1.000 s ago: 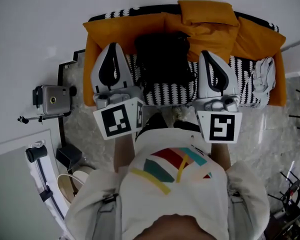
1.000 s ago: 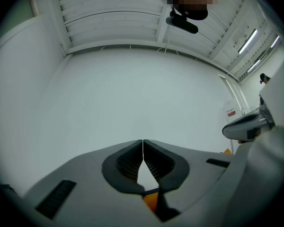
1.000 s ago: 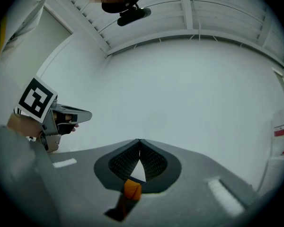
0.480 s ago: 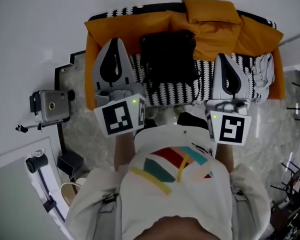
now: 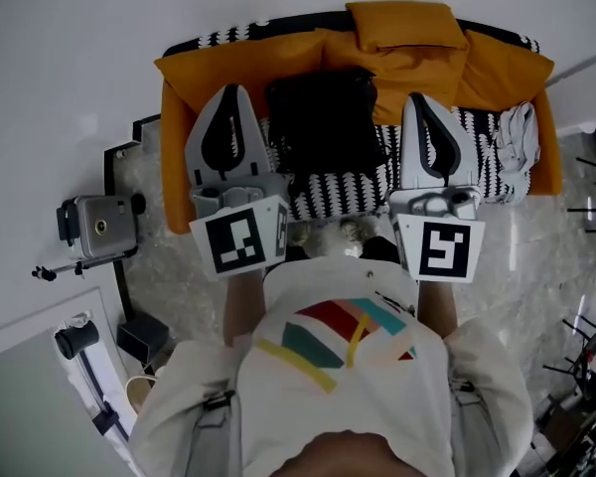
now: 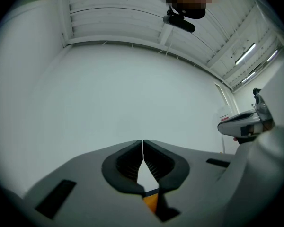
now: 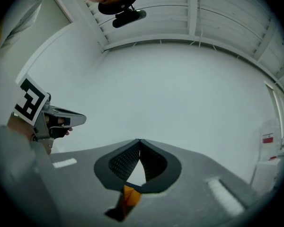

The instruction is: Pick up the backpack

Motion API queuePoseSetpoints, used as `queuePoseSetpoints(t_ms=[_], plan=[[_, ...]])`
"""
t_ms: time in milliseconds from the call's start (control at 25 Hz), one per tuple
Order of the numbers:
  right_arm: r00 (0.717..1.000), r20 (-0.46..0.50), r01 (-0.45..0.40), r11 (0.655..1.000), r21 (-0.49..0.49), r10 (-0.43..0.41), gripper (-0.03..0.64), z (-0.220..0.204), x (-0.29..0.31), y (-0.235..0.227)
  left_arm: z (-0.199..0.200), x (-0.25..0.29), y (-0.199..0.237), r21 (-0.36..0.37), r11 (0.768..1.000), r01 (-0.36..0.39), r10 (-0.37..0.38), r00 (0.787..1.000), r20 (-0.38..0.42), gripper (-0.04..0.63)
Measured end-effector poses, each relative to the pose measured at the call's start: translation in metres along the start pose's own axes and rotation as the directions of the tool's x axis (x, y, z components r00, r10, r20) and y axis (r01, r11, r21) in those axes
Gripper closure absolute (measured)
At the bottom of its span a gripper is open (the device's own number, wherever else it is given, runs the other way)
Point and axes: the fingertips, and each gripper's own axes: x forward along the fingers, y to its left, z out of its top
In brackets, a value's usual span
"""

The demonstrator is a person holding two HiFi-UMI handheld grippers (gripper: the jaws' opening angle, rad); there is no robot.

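A soft orange sofa (image 5: 238, 63) with a black-and-white seat sits ahead of the left gripper (image 5: 228, 89) and right gripper (image 5: 417, 98), a crumpled grey cloth (image 5: 517, 137) lies right of them, and a boxy silver camera (image 5: 97, 227) stands left.

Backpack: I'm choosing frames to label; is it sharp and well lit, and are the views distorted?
Head view: backpack in focus but nearly black, little detail; straight lines bend near the edges. Left and right gripper views: heavy fisheye, black corners, even light, no backpack in them.
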Motion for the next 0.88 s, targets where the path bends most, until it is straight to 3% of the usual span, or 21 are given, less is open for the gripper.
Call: queuePoseSetpoints(t_ms=[280,440,680,880], plan=[[1.000,0.023,0.013,1.000,0.014,-0.013,0.614,-0.006,0.037,-0.022,-0.022,0.039,0.003,0.030,1.000,0.010,-0.009,0.999,-0.041,0.578],[1.000,0.009,-0.005,0.999,0.048,0.004,0.614,-0.030,0.071,-0.026,-0.054,0.065,0.009,0.030,1.000,-0.004,0.006,0.997,-0.074,0.578],[0.999,-0.023,-0.045,0.997,0.067,0.047,0.614,-0.122,0.114,-0.015,-0.158,0.092,0.007,0.011,1.000,0.009,-0.008,0.989,-0.145,0.578],[0.993,-0.099,-0.058,0.992,0.114,0.070,0.614,-0.239,0.111,0.021,-0.285,0.074,0.011,-0.017,1.000,0.013,-0.016,0.975,-0.223,0.578]])
